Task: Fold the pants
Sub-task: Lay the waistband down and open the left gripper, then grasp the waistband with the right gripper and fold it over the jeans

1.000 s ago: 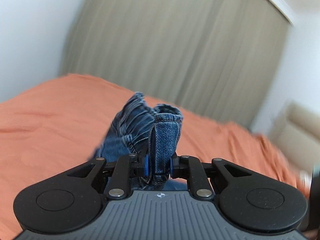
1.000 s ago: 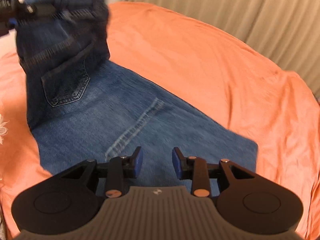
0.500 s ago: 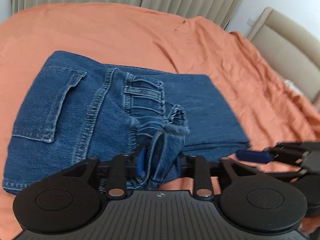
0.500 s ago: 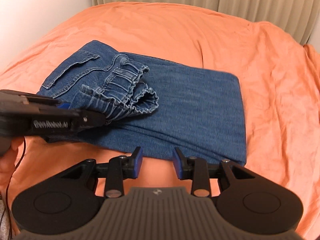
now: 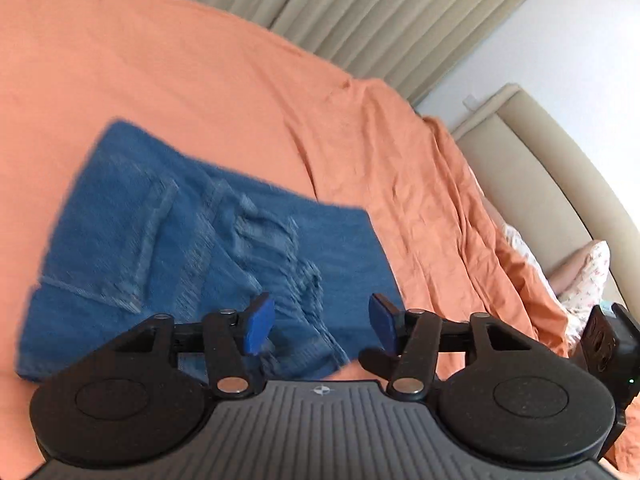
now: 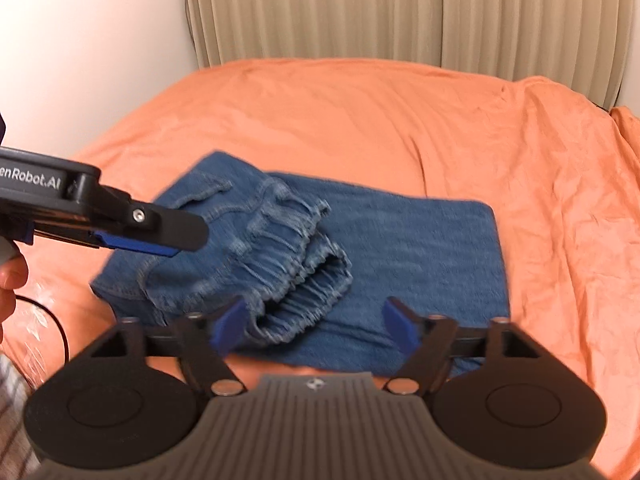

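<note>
— Where are the jeans (image 6: 400,248) now?

— Lying folded on the orange bedspread (image 6: 360,112), near the front edge of the bed. The waistband end is doubled back on top, elastic gathers bunched up, a back pocket facing the ceiling on the left side.

— Is either tool gripping them?

— No. The left gripper (image 5: 318,326) has just been opening; its blue pads stand apart above the waistband edge and nothing is pinched between them. The right gripper (image 6: 316,330) has just sprung wide too, its pads spread over the near edge of the denim, not pressing on it.

— Anything in the way?

— From the right side, the left tool's black arm crosses in front of the pocket corner and hides a bit of it. A hand (image 6: 10,284) holds that tool at the far left, with a black cable (image 6: 52,320) looping down beneath it.

— What else is around?

— Beige pleated curtains (image 6: 400,12) behind the bed, a white wall (image 6: 92,40) to the left of them. On the other side a padded beige headboard (image 5: 540,168), and a floral pillow (image 5: 588,276) tucked against it where the bedspread ends. The spread is creased there, smoother around the jeans.
</note>
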`<state>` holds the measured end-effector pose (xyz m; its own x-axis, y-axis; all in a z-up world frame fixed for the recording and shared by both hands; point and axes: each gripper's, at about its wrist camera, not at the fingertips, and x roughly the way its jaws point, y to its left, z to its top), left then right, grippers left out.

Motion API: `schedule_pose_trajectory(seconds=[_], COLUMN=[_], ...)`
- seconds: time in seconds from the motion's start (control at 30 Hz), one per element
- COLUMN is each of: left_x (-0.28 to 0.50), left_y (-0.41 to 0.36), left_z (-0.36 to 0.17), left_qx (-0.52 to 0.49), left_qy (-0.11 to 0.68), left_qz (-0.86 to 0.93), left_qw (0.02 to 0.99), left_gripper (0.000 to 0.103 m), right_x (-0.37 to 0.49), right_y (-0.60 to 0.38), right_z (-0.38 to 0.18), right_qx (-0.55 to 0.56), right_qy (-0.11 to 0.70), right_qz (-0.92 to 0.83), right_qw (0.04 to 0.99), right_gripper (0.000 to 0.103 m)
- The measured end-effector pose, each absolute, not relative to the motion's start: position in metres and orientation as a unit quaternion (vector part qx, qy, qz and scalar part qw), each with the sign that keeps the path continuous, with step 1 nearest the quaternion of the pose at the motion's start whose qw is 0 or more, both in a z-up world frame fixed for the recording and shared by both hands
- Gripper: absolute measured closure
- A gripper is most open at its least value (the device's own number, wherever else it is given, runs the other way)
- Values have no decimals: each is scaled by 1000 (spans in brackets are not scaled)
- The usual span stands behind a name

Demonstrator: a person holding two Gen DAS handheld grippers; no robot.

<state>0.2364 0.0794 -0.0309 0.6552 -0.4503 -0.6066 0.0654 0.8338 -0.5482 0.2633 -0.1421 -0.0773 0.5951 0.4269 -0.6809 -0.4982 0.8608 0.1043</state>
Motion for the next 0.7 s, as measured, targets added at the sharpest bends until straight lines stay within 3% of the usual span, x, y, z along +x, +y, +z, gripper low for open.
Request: schedule_pose_trajectory(seconds=[0.13,0.33,0.6,0.7], left_x=[244,258,257,259], left_y=[111,154,187,194], left_z=[-31,-57,-80,-89], left_qx=[-226,-200,-222,-231], left_qy=[389,411,412,413], left_qz=[-97,-23,-4,-3], left_qw=[888,889,884,881], left_gripper=[37,39,39,39], right_x=[272,313,380,398], right_y=[-130,-126,-116,-107], right_z=[-68,-68,-108,-123], right_qx=[-34,86,198,190], right_qy=[366,409,457,467], right_qz=[272,264,234,230], right_qw=[889,869,835,832], right_gripper=[23,23,31,32])
